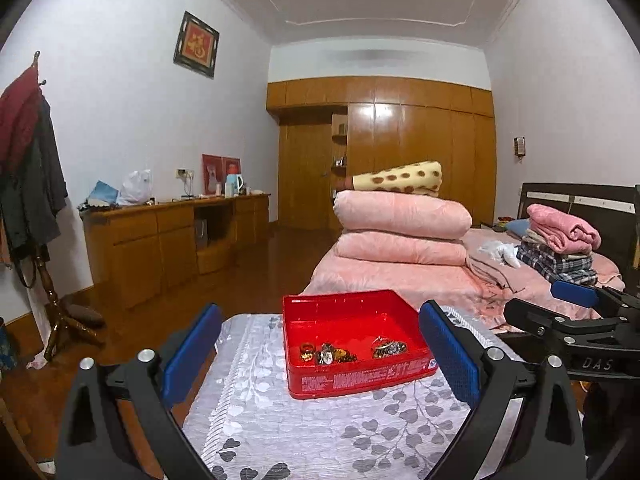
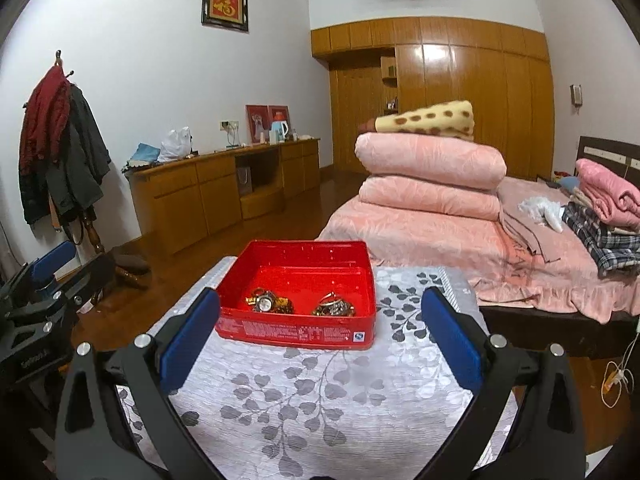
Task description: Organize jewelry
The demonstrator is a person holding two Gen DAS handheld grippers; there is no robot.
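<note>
Right now both tongs hang spread wide above the surface [image 2: 320,408], each gripping nothing. The left tongs [image 1: 320,354] frame the red tin [image 1: 352,344] between their blue pads, the right-hand pad overlapping the tin's right edge in the left wrist view. The right tongs [image 2: 320,338] sit a little nearer the camera side of the tin, with its front wall between the two pads but not touched by either.

The tin stands open on a silvery cloth [image 1: 280,420] with a grey leaf pattern. Inside, along its near wall, lie two small heaps: a watch [image 2: 265,303] tangled with gold-toned pieces on the left, and a clump of bracelets [image 2: 334,306] on the right, with a gap between them. In the left wrist view a small red ring [image 1: 307,347] lies just left of the watch heap.

Beyond the surface is a bed [image 2: 440,248] with folded pink quilts [image 2: 430,178] stacked on it, and a wooden wardrobe [image 1: 420,160] along the far wall.
</note>
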